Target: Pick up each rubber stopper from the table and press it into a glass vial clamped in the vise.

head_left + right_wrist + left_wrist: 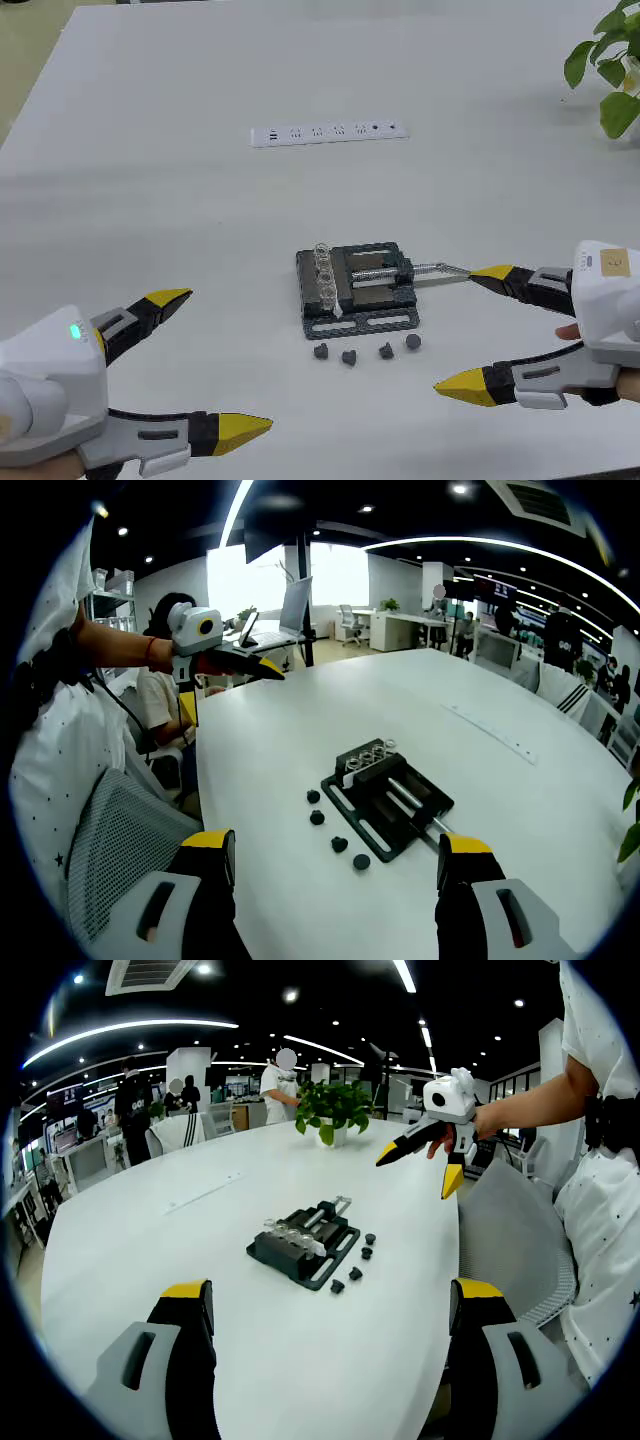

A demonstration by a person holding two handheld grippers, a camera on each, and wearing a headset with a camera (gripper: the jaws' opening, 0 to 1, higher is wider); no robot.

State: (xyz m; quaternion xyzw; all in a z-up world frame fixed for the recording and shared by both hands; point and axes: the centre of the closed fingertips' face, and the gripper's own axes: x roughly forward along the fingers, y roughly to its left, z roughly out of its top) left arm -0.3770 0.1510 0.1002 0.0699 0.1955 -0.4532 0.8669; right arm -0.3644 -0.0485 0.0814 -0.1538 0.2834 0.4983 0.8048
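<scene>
Left gripper point(230, 359) and right gripper point(453, 328): fingers spread wide, empty, either side of the vise point(372, 292). Four rubber stoppers point(349, 356) lie on the worktop point(150, 200) just before the vise. Glass vials point(325, 272) stand clamped in it. Power strip point(329, 132) well beyond.

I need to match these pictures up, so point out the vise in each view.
Head view: vise just right of centre, a little below the middle.
Left gripper view: vise near the middle, slightly low.
Right gripper view: vise right of centre, below the middle.
Shared landmark: the row of four stoppers lying along one side of the vise.
</scene>
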